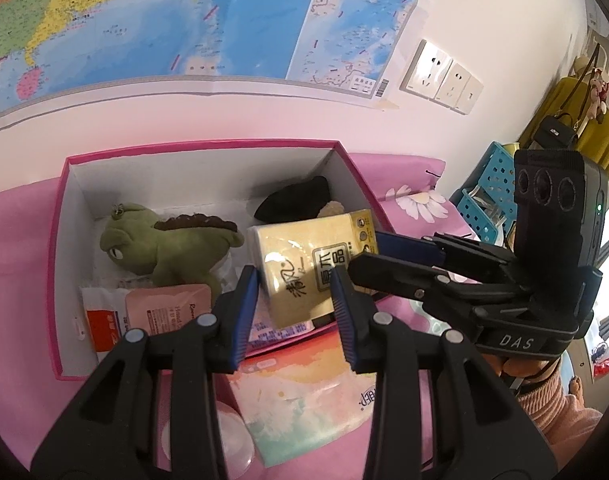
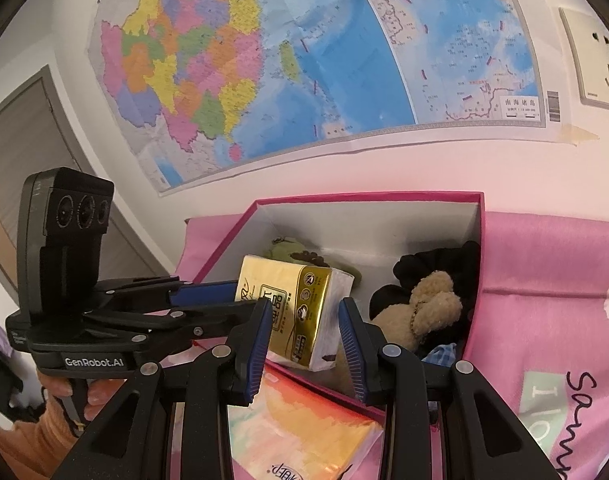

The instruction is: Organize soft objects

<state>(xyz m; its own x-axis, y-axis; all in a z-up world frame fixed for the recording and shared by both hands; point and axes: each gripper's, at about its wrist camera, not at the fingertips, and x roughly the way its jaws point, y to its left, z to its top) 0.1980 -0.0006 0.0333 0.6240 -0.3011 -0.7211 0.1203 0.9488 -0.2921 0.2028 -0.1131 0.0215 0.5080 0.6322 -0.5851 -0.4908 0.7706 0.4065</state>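
Observation:
A gold-yellow tissue pack point(image 1: 304, 256) point(image 2: 296, 300) hangs over the near edge of an open pink box point(image 1: 200, 148) point(image 2: 368, 196). My left gripper point(image 1: 296, 300) point(image 2: 224, 300) is shut on one end of the pack, and my right gripper point(image 2: 306, 340) point(image 1: 368, 256) is shut on the other, both with blue pads against its sides. Inside the box lie a green plush lizard point(image 1: 164, 244), a black cloth point(image 1: 296, 200) point(image 2: 436, 276), a beige plush bear point(image 2: 428, 308) and some flat packets point(image 1: 168, 304).
A pastel tissue pack point(image 1: 304, 400) point(image 2: 300, 428) lies on the pink sheet point(image 2: 544, 264) in front of the box, under both grippers. A blue basket point(image 1: 488, 200) stands at the right. A wall with a map point(image 2: 304, 60) rises close behind the box.

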